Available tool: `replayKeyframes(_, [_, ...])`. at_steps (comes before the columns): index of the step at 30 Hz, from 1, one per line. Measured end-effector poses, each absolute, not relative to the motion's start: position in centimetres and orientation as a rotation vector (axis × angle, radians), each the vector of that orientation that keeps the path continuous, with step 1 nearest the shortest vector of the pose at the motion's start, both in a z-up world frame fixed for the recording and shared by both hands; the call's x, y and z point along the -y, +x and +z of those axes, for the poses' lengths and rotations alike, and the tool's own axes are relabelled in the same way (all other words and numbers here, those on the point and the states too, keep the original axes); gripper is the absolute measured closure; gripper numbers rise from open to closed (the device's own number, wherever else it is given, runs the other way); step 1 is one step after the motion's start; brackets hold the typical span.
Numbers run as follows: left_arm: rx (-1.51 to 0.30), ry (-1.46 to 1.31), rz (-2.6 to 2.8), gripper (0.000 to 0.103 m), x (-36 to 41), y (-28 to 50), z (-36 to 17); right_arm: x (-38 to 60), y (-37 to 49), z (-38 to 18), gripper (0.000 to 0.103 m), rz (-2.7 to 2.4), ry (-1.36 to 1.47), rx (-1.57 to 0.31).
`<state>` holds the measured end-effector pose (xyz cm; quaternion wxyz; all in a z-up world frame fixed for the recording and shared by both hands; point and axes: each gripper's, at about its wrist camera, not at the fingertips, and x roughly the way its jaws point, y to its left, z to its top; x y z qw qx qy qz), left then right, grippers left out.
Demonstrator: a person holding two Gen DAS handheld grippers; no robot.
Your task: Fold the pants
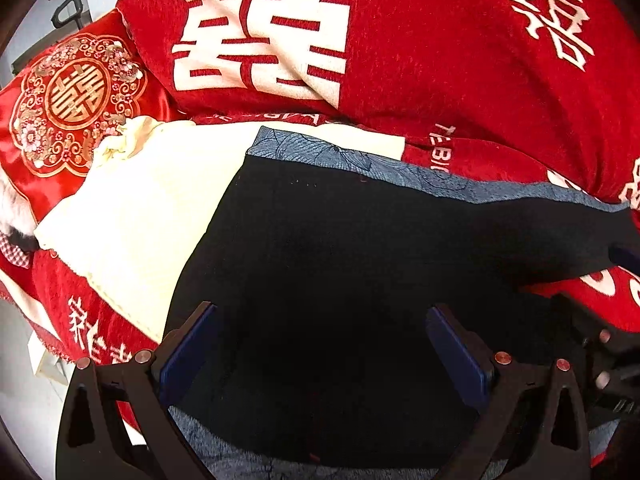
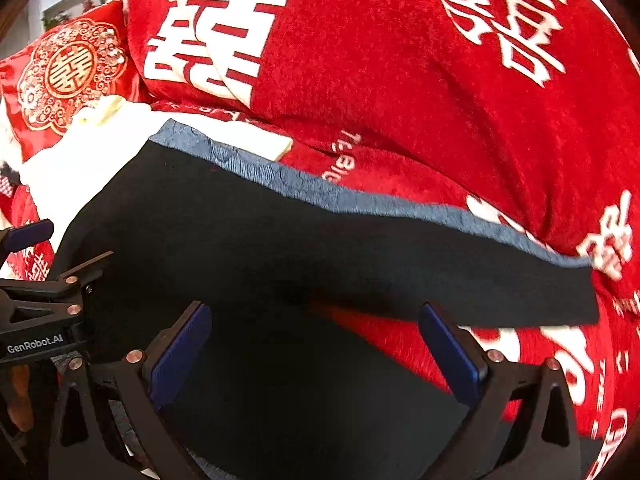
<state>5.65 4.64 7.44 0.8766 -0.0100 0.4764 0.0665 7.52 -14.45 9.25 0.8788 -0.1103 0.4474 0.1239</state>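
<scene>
The black pants (image 1: 352,264) lie spread flat on a blue patterned cloth (image 1: 320,150) over the red sofa; they also fill the right wrist view (image 2: 280,240), one leg reaching right (image 2: 520,300). My left gripper (image 1: 322,344) is open, its blue pads wide apart just above the pants' near part. My right gripper (image 2: 316,344) is open too, hovering over the pants' near edge. The left gripper shows at the left edge of the right wrist view (image 2: 40,300), and the right gripper at the right edge of the left wrist view (image 1: 600,344).
A red sofa cover with white double-happiness characters (image 1: 440,60) rises behind. A cream folded cloth (image 1: 140,200) lies left of the pants. A red embroidered cushion (image 1: 72,96) stands at the far left. The sofa's left edge drops to a light floor (image 1: 24,400).
</scene>
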Motion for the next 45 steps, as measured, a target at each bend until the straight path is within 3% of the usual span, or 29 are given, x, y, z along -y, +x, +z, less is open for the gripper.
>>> replayKeyframes(17, [-1.080, -0.113, 0.116, 0.000, -6.3, 11.3, 4.3, 9.8, 26.1, 3.3, 0.000, 0.932, -0.374, -1.158])
replayKeyframes(26, [-1.094, -0.127, 0.109, 0.000, -7.1, 12.4, 3.9, 6.9, 30.9, -3.9, 0.000, 1.095, -0.451, -1.384])
replayKeyframes(30, [-1.091, -0.156, 0.096, 0.000, -7.2, 13.3, 4.2, 6.9, 31.1, -4.2, 0.001, 1.153, -0.374, -1.408])
replayKeyframes(32, [-1.090, -0.181, 0.087, 0.000, -7.2, 14.0, 4.7, 7.1, 30.7, -4.1, 0.028, 1.184, -0.327, -1.433])
replayKeyframes(33, [-1.085, -0.198, 0.082, 0.000, -7.3, 14.4, 5.0, 7.1, 30.3, -3.8, 0.060, 1.188, -0.342, -1.426])
replayKeyframes(34, [-1.078, -0.223, 0.074, 0.000, -7.4, 14.8, 5.5, 7.0, 29.7, -3.4, 0.071, 1.187, -0.360, -1.404])
replayKeyframes(36, [-1.074, -0.277, 0.074, 0.000, -7.8, 15.5, 6.1, 7.3, 28.0, -1.5, 0.084, 1.164, -0.407, -1.328])
replayKeyframes(45, [-1.036, -0.613, 0.103, 0.000, -9.6, 18.5, 8.0, 8.8, 15.3, 6.2, 0.089, 0.921, -0.570, -0.887])
